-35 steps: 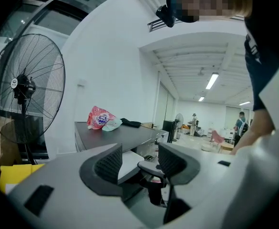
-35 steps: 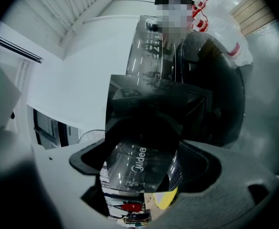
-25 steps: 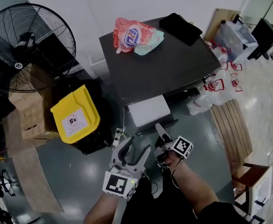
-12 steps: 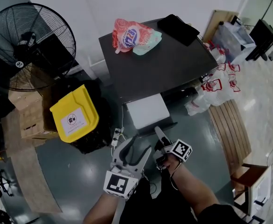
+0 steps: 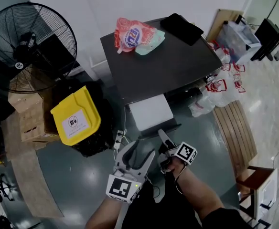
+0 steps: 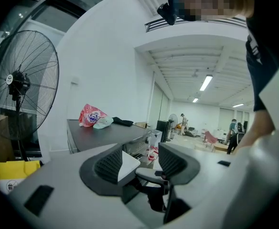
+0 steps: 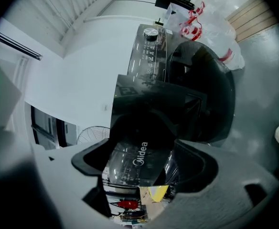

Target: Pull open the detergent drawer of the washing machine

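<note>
Just before the pulled-out detergent drawer [image 5: 151, 111], right hand-held gripper [image 7: 144, 159], jaws apart around its front

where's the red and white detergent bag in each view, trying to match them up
Head view: the red and white plastic detergent bag lies at upper centre, on the far edge of the dark washing machine top.
Left gripper view: left of centre, on the far end of that top.
Right gripper view: not in it.
Shared landmark: the black round pedestal fan.
</note>
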Motion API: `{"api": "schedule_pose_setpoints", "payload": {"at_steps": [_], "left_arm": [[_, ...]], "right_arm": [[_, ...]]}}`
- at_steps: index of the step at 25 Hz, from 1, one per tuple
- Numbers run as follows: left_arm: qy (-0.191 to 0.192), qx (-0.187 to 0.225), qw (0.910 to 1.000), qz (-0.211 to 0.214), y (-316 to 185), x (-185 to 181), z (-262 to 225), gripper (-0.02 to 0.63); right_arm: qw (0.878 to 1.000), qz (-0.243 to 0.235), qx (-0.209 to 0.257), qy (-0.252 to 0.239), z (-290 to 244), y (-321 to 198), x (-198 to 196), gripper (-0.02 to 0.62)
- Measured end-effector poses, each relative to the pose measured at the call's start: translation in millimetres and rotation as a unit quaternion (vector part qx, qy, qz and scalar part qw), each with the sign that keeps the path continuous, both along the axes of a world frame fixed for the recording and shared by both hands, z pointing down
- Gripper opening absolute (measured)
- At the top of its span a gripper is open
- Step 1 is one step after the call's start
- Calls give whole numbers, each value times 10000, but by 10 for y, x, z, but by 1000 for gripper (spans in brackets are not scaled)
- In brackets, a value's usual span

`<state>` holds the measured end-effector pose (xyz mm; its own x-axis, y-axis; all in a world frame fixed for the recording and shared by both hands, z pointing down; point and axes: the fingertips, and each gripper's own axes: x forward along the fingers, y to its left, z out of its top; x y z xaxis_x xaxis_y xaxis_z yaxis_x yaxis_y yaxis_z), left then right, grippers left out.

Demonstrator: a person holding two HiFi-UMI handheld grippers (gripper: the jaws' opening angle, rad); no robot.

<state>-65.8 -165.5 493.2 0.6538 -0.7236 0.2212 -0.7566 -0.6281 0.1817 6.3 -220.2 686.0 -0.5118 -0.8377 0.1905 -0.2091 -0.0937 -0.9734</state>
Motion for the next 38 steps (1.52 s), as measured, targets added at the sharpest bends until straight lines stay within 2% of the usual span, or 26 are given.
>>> {"api": "schedule_pose_setpoints", "payload": {"at_steps": [5,6,8,10,15,18,21,22,25,27,30,38], "left_arm": [[57,44,10000,-43,-14,-37,-49,215],[63,50,10000,-47,-13,-51,-63,215],[75,70,9999,-53,-9,-84,-92,215],[92,112,9999,-60,6,-123,-127,215],[121,260,9995,-132,42,-248,-225,215],[115,292,9994,-117,89,-344,-284,210],[125,322,9993,-119,141,-441,-334,177],[133,330,9993,-106,156,-471,-326,159],[158,330,9993,-66,199,-557,-310,72],[118,324,9994,-62,228,-602,-346,30],[51,332,9994,-18,280,-632,-403,14],[-90,485,9988,-77,514,-570,-593,5]], "right_arm": [[9992,-253,78,291,-48,83,-31,421],[9983,-346,199,419,-91,92,-38,391],[9945,-560,463,752,-202,105,-56,379],[9895,-725,616,1091,-309,142,-67,338],[9700,-899,1105,1969,-654,210,-51,231],[9458,-1012,1659,2602,-1024,237,-105,160],[9149,-1102,2162,3225,-1373,304,-156,53],[9048,-1110,2305,3403,-1486,324,-168,-2],[8758,-1075,2701,3853,-1822,403,-205,-3],[8615,-1004,2919,4031,-2058,474,-219,-2],[8407,-954,3204,4260,-2423,600,-249,-2],[7712,-1045,3783,5012,-2984,975,-220,0]]}}
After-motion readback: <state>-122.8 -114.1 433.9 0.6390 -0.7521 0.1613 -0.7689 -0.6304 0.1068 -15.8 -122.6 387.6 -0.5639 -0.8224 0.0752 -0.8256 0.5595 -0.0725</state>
